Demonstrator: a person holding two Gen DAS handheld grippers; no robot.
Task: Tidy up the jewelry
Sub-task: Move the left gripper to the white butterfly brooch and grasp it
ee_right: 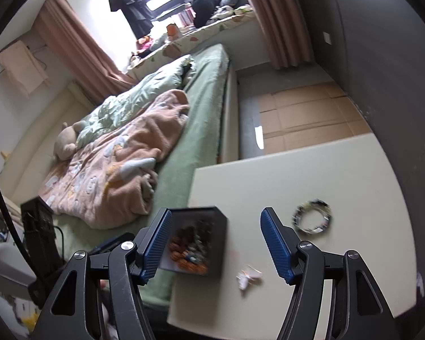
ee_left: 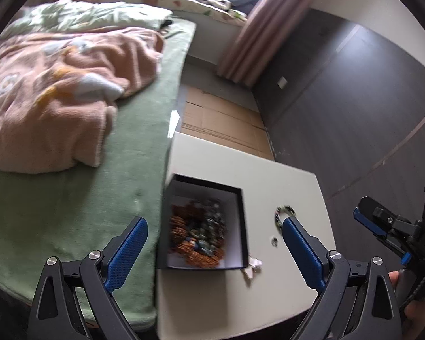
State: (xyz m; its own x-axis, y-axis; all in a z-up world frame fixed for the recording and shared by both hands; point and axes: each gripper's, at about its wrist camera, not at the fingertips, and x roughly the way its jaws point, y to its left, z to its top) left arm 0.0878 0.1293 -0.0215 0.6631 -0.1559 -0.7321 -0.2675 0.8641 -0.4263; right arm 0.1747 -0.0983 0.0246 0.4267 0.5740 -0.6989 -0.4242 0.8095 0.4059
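A black box (ee_left: 242, 226) with a white inside holds a heap of orange and greenish beaded jewelry (ee_left: 197, 236); it stands at the left edge of a cream table (ee_left: 269, 175). The box also shows in the right wrist view (ee_right: 221, 243). A dark beaded bracelet (ee_right: 311, 216) lies on the table right of the box, partly behind my left finger in the left wrist view (ee_left: 284, 212). A small white trinket (ee_right: 248, 279) lies near the box's front corner. My left gripper (ee_left: 215, 229) is open and empty above the box. My right gripper (ee_right: 215, 223) is open and empty.
A bed with a green sheet (ee_left: 70, 198) and a pink blanket (ee_left: 56, 90) adjoins the table's left side. Flattened cardboard (ee_left: 221, 119) covers the floor beyond. A grey wall (ee_left: 354, 99) runs on the right. A tiny bead (ee_left: 274, 240) lies on the table.
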